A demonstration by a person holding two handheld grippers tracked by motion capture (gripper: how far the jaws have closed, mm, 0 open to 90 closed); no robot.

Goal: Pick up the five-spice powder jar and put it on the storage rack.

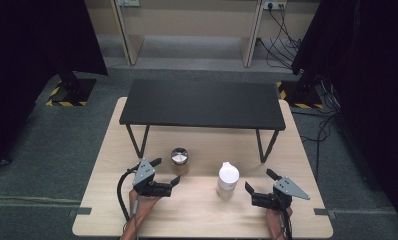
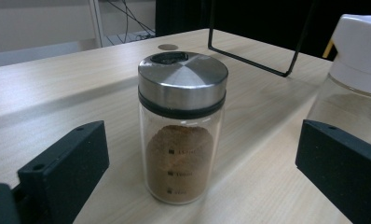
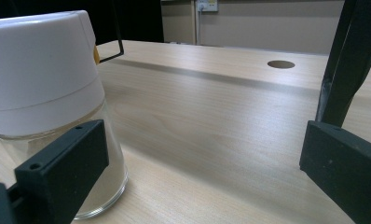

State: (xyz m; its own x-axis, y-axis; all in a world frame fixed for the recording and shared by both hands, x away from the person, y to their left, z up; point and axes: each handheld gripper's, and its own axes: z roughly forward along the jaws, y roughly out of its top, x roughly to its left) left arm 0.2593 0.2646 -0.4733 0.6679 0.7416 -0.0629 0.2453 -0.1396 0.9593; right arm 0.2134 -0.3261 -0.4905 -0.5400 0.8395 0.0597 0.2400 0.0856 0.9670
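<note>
Spice jar — between spread jaws

Grey carpet, black curtains

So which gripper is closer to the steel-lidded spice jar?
Left. The left gripper sits just in front of the spice jar, open jaws aimed at it. The right gripper is farther off, beyond the white-capped jar.

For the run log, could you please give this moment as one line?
left gripper: open, facing spice jar | right gripper: open, beside white-lidded jar | both jars upright on table
</note>
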